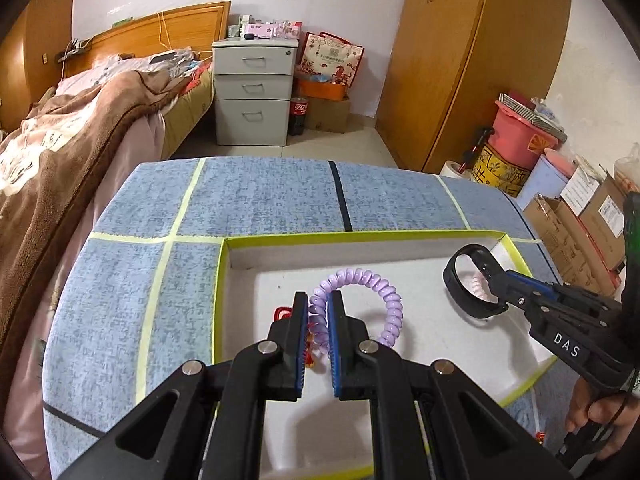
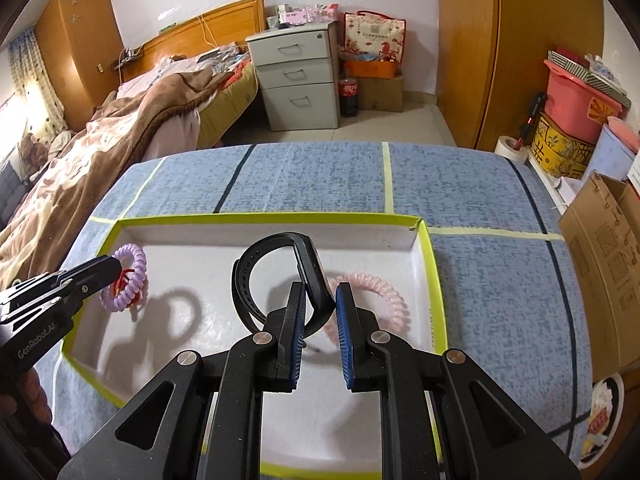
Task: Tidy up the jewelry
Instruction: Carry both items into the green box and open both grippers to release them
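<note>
A bedroom lies beyond my blue worktop [image 2: 492, 280], with the bed [image 1: 60, 152] off to the left, a grey drawer unit [image 1: 253, 90] at the far wall and stacked boxes [image 2: 608, 264] along the right side. On the worktop sits a shallow white tray [image 2: 224, 236] with a yellow-green rim, its far wall running straight across and its right wall ending at a slightly split corner. My left tongs [image 1: 318, 312] are over the tray's left part, pinching a purple coil band [image 1: 372, 284] between the blue pads [image 1: 334, 340]; the coil arcs up and over to the right of them, clear of the tray floor as far as I can tell. Something red [image 1: 282, 313] shows just beside my left tongs' near finger, close to the tray's left wall, too hidden to name. My right tongs [image 2: 320, 300] hover over the tray's middle, pressed onto a black watch band [image 2: 256, 280], whose loop stands up and curls toward the far wall without touching it. A pink coil band [image 2: 384, 292] lies flat on the tray floor under and just right of my right tongs, near the right wall. Between the two tongs the white floor is bare, and blue worktop runs wide past the far rim and to the right of the tray.
</note>
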A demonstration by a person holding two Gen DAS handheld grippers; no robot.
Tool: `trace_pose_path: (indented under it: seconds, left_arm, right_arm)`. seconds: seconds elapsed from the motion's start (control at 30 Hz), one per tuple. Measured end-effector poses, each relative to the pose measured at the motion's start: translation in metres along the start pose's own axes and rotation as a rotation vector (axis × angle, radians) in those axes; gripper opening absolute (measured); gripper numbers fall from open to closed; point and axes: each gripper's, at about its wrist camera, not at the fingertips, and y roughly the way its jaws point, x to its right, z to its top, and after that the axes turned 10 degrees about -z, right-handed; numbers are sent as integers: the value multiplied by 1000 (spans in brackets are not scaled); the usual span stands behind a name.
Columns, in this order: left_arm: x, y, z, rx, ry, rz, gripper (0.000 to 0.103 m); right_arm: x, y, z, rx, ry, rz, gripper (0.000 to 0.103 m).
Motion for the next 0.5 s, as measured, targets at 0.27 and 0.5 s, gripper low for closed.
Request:
trace_pose_path:
  seconds: [0.27,0.5]
  left_arm:
    - [-2,16,-3,-36,-12,8,10]
    - [-3,21,-5,-46,-18,18,10]
  right_arm:
    - [0,10,0,-6,-8,-13,16]
    - [-4,11,1,3,-12,-27,16]
